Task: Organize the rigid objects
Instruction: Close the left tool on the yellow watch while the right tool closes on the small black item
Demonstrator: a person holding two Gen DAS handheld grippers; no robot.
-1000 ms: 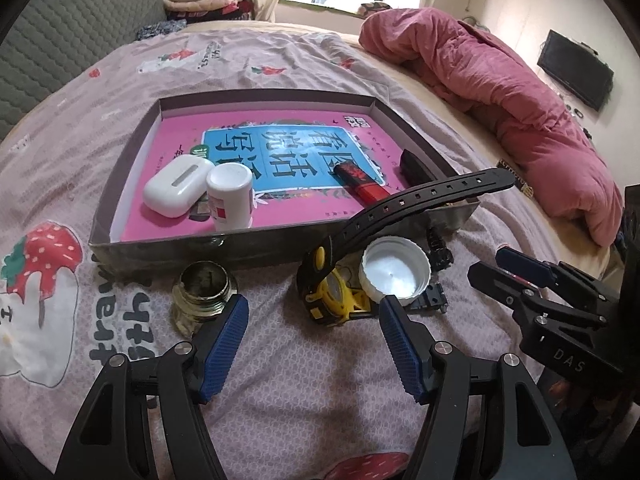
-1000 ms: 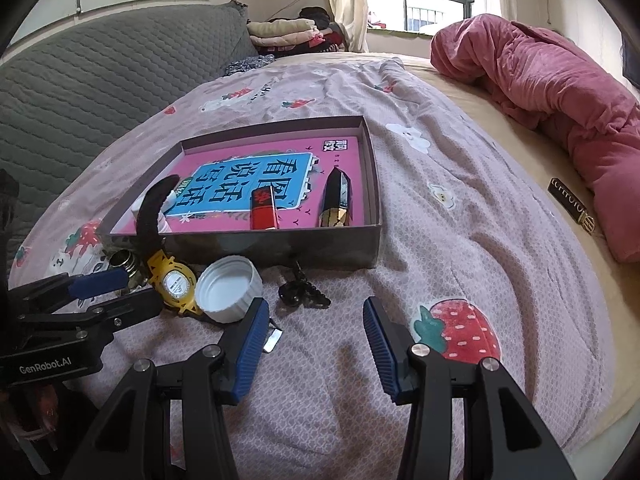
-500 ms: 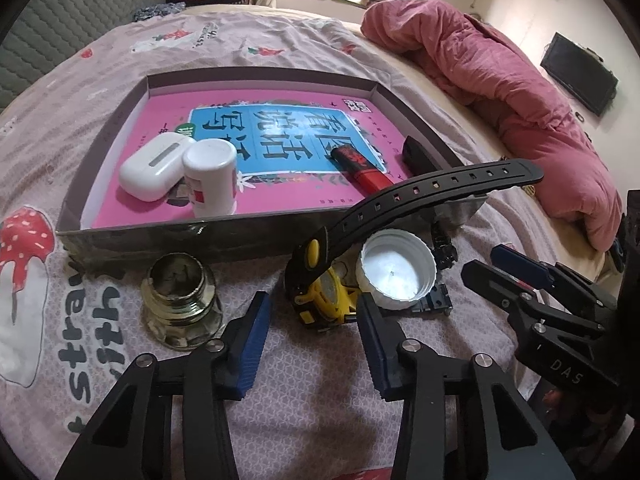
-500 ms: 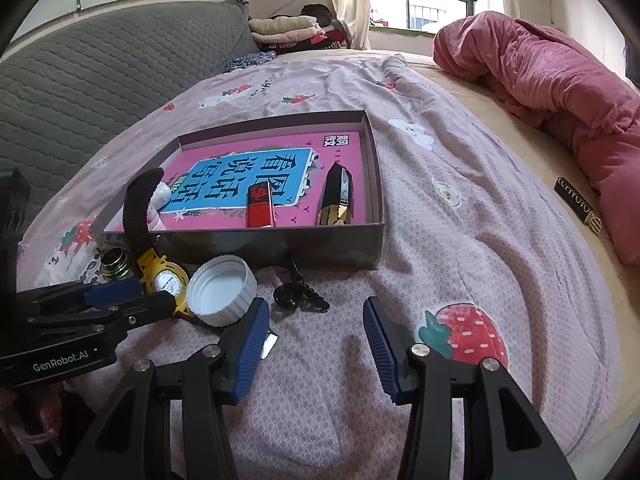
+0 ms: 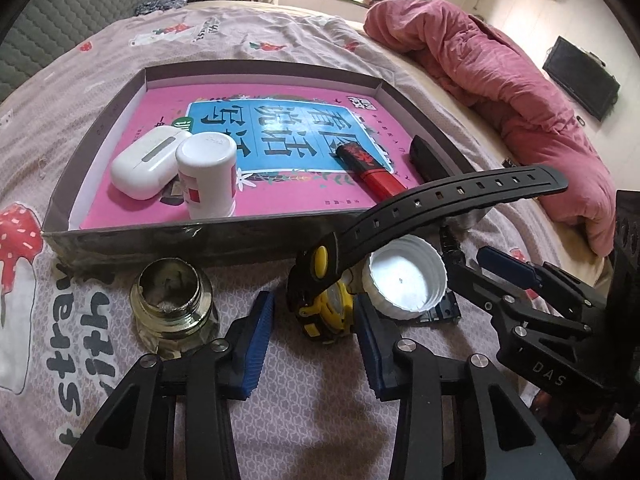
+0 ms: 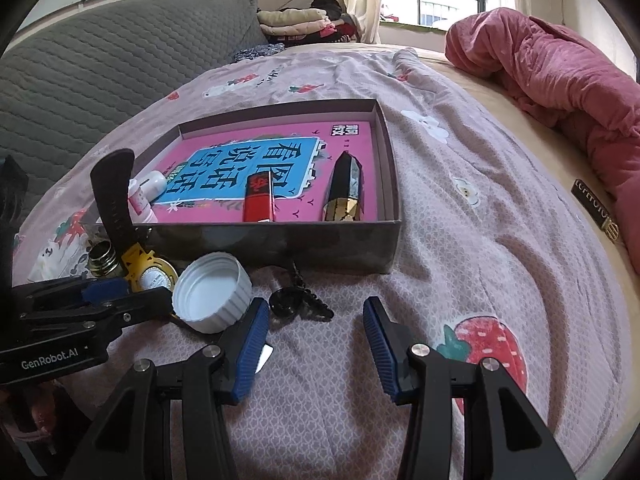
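Observation:
A yellow watch (image 5: 326, 312) with a long black strap (image 5: 460, 196) lies on the bedsheet in front of a shallow box (image 5: 120, 236). My left gripper (image 5: 314, 308) straddles the watch body and its jaws are closing. The right pad (image 5: 370, 336) is at the watch's side, while the left pad (image 5: 258, 332) still stands a little off it. A white cap (image 5: 404, 280) lies just right of the watch, an open glass jar (image 5: 172, 304) to its left. My right gripper (image 6: 316, 312) hangs open over bare sheet, next to a small black key ring (image 6: 298, 304).
Inside the box on a pink book lie a white earbud case (image 5: 144, 168), a white bottle (image 5: 208, 176), a red stick (image 5: 372, 172) and a black-gold lipstick (image 6: 344, 192). A pink quilt (image 6: 560, 72) is piled at the right, a grey headboard (image 6: 80, 72) at the left.
My left gripper has sunk toward the watch and its jaws have narrowed from wide apart to just around the watch body. The right gripper has kept its opening and hardly shifted.

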